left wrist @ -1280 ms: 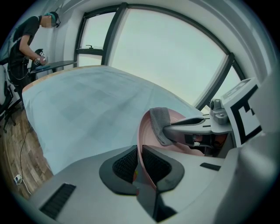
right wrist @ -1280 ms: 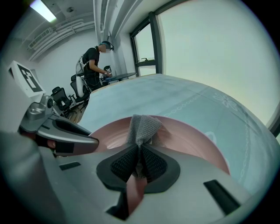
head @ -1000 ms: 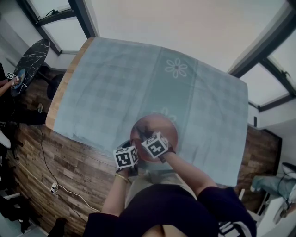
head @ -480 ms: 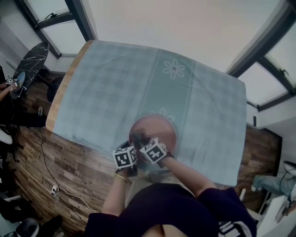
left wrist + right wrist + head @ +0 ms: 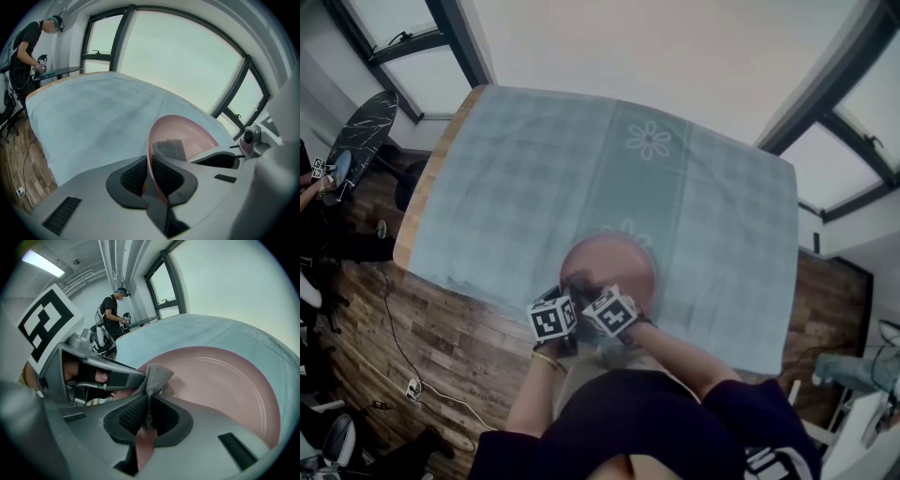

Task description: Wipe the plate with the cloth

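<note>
Far left: a person [image 5: 24,51] standing at a dark side table [image 5: 58,71], well apart from your work.

Floor [image 5: 441,333]: dark wood planks, with a thin cable [image 5: 392,323] trailing across them.

Table [image 5: 425,183]: a wooden edge shows along its left side. The rest lies under a pale blue-green checked tablecloth [image 5: 516,178] with a flower print [image 5: 649,141] near the far edge.

Your left gripper [image 5: 150,176]: jaws pressed together on the near rim of the plate, which runs edge-on between the two ribbed pads [image 5: 133,176]. Its marker cube [image 5: 551,319] sits just beside the right gripper's cube [image 5: 609,312].

Plate [image 5: 220,380]: pink, round, with a shallow raised rim. It is at the near edge of the table, directly in front of you, over the tablecloth. Whether it lies flat on the tablecloth cannot be told.

Cloth [image 5: 154,378]: grey, knitted, bunched into a fold. It touches the inner face of the plate on the side nearest you.

Your right gripper [image 5: 149,416]: jaws pinching the lower part of the cloth, held over the plate just beside the left gripper.

Right and beyond: large windows [image 5: 187,61] with dark frames.
</note>
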`<state>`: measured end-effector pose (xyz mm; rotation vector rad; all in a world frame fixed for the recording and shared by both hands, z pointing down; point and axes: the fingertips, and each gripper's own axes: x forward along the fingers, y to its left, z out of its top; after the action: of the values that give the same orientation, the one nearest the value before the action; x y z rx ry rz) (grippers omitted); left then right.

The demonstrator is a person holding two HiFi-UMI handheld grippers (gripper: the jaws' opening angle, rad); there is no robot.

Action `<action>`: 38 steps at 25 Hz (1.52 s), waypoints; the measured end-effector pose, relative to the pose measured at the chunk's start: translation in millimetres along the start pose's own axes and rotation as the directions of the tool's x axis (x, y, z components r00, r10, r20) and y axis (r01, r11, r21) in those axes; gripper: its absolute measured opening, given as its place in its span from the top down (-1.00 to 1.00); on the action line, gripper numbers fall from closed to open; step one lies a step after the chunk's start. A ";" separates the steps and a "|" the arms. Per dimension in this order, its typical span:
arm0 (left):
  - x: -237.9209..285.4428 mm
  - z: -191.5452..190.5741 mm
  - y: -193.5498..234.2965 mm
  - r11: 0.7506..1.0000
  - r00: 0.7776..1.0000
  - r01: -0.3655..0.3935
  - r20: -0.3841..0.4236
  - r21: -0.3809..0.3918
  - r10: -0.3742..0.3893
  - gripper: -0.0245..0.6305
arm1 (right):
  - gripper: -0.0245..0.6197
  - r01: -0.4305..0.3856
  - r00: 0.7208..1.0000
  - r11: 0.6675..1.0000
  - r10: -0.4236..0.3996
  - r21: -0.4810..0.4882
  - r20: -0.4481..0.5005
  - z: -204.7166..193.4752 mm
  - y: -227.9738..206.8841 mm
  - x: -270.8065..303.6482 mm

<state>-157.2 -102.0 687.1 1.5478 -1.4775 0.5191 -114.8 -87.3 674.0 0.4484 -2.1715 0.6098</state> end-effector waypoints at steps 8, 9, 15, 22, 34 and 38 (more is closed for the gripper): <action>-0.6 -0.2 -0.3 1.000 1.000 0.001 0.002 0.007 -0.001 0.78 | 0.82 -0.040 0.999 0.999 0.041 0.021 -0.011 -5.9 7.8 -7.1; -0.4 -0.2 -0.4 1.000 1.000 0.000 0.001 0.007 0.000 0.78 | 0.82 -0.037 0.999 0.999 0.037 0.023 -0.011 -6.6 6.9 -9.2; -0.4 1.2 -1.5 1.000 1.000 0.002 0.003 0.011 -0.002 0.78 | 0.82 -0.008 1.000 0.999 0.007 0.051 0.017 -7.7 -5.8 -24.3; -0.4 1.5 -0.5 1.000 1.000 0.001 0.003 0.011 -0.001 0.78 | 0.82 0.075 0.995 0.989 -0.082 0.125 0.054 -4.4 -44.9 -43.0; -0.9 0.2 -1.0 1.000 1.000 0.000 0.000 0.013 0.000 0.78 | 0.82 0.266 0.964 0.943 -0.266 0.199 -0.026 -19.3 -109.1 -66.0; -0.7 0.2 -1.6 1.000 1.000 0.002 0.002 0.015 -0.002 0.78 | 0.82 0.353 0.935 0.915 -0.341 0.194 -0.097 -33.3 -127.5 -69.1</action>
<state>-155.9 -102.0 685.9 1.5613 -1.4769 0.5289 11.7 -165.5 672.3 0.8958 -1.9119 0.6432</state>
